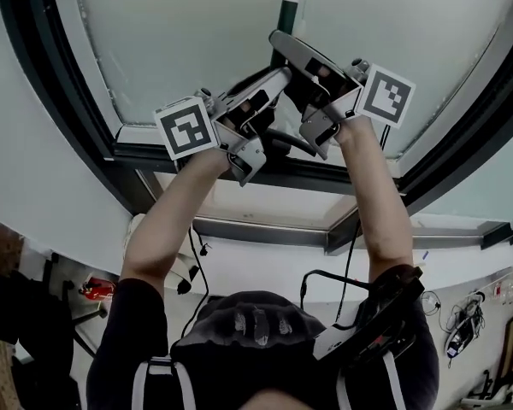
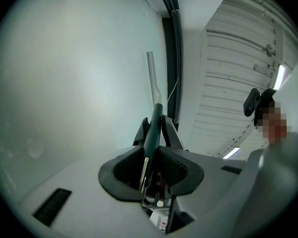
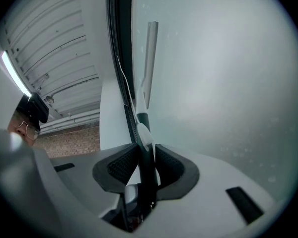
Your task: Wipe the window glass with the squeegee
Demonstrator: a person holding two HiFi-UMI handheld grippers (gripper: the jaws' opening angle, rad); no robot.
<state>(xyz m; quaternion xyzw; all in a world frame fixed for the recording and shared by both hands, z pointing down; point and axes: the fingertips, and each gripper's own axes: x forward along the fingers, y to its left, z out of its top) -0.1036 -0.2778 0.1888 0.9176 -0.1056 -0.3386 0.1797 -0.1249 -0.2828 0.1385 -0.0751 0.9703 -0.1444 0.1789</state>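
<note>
Squeegee (image 3: 150, 58) is pointing up along the window glass (image 1: 188, 32), one pale shaft with a dark green grip. Two tools are sharing that grip: the left tool (image 2: 155, 133) is pinching it between narrowed jaws, and the right tool (image 3: 145, 165) is clamping it likewise, both raised overhead. One dark window frame (image 3: 118, 43) is running just beside the shaft, at the glass edge. Two strip lights (image 2: 279, 76) are glowing on the slatted ceiling to the right, and a black cable (image 1: 194, 259) is hanging by the left forearm.

Top of squeegee (image 1: 287, 17) cut off, upr edge, head view.
</note>
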